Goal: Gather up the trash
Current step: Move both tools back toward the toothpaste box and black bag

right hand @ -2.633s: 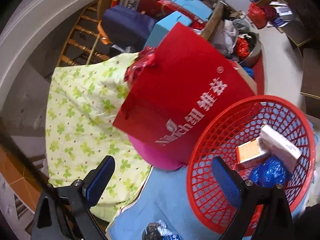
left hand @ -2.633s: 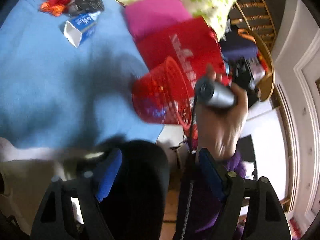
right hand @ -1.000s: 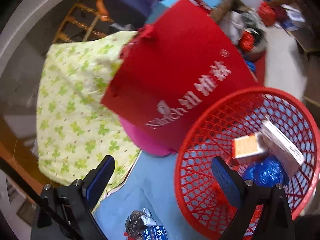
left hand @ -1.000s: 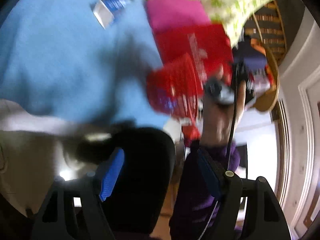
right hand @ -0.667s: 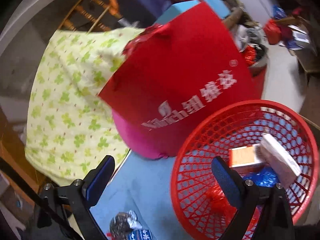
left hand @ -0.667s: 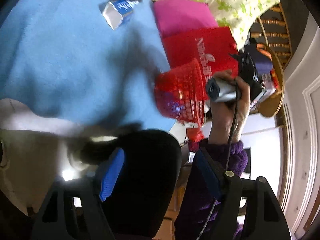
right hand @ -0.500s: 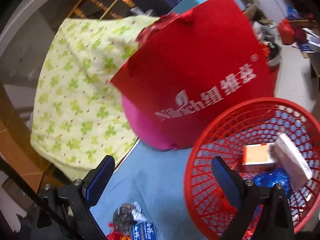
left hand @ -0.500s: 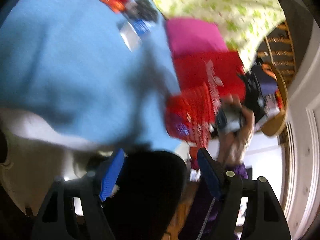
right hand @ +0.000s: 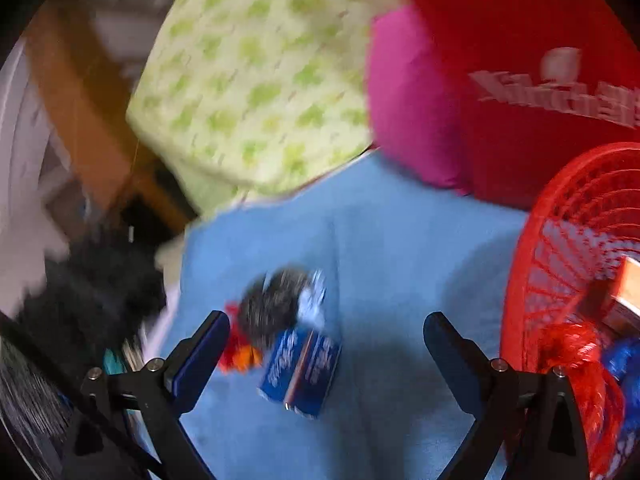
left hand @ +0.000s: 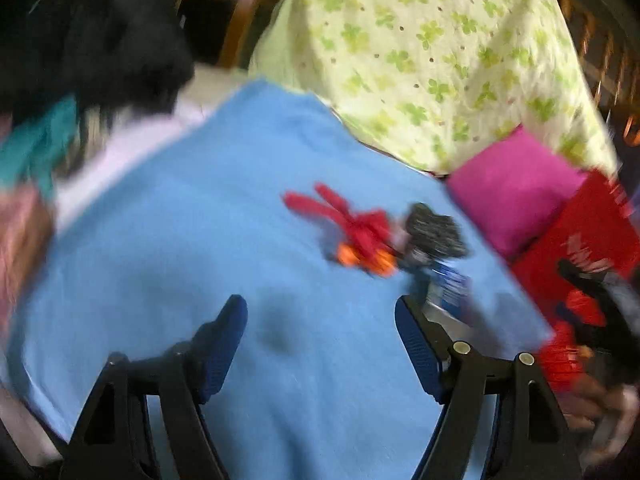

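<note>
Trash lies on a blue cloth: a red and orange wrapper, a crumpled dark foil wrapper and a small blue carton. My left gripper is open and empty, just short of the pile. In the right wrist view the blue carton and foil wrapper lie between the fingers of my open, empty right gripper. A red mesh basket with trash in it stands at the right. Both views are blurred.
A green-patterned cushion, a pink pillow and a red paper bag crowd the far side of the cloth. Dark clothing lies at the far left. The hand with the right gripper shows at the left view's right edge.
Both grippers have swung towards the trash pile. The left view has left the chair and the basket and faces the cloth. The right view has shifted from the basket to the carton and foil.
</note>
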